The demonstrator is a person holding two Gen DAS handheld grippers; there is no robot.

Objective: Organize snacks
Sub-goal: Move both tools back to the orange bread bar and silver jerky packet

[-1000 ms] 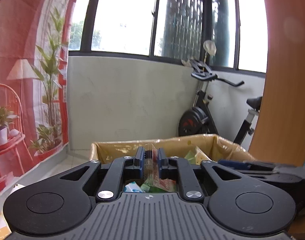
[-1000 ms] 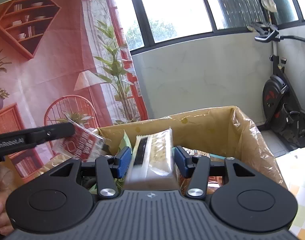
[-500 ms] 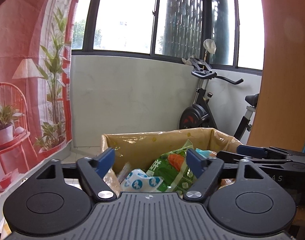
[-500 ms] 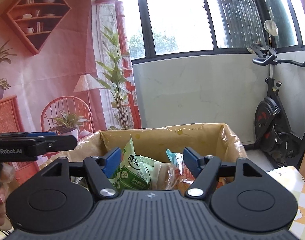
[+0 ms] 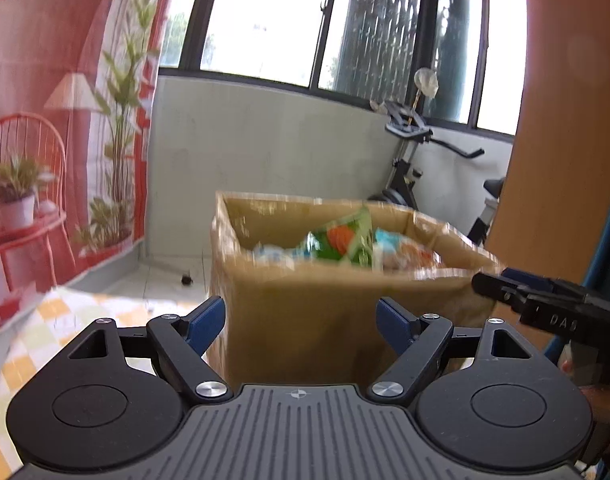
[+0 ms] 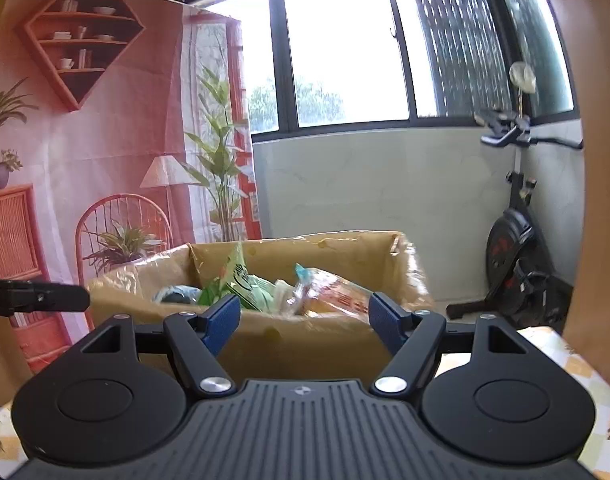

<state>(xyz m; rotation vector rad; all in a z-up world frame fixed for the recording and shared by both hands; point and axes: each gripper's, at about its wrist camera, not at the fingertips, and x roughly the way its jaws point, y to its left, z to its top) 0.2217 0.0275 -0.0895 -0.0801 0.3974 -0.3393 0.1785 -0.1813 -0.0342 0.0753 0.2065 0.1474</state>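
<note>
Several crinkly snack packets, green, white, orange, heaped in cardboard box

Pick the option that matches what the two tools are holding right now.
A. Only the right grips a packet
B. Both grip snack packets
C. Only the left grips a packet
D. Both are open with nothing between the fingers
D: the left tool and right tool both stand open and bare, while the snack packets lie in the cardboard box.

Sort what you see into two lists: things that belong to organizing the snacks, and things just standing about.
Job: box, snack packets, left gripper, right gripper, both with jaws open.

Standing about: exercise bike, backdrop, tablecloth.
</note>
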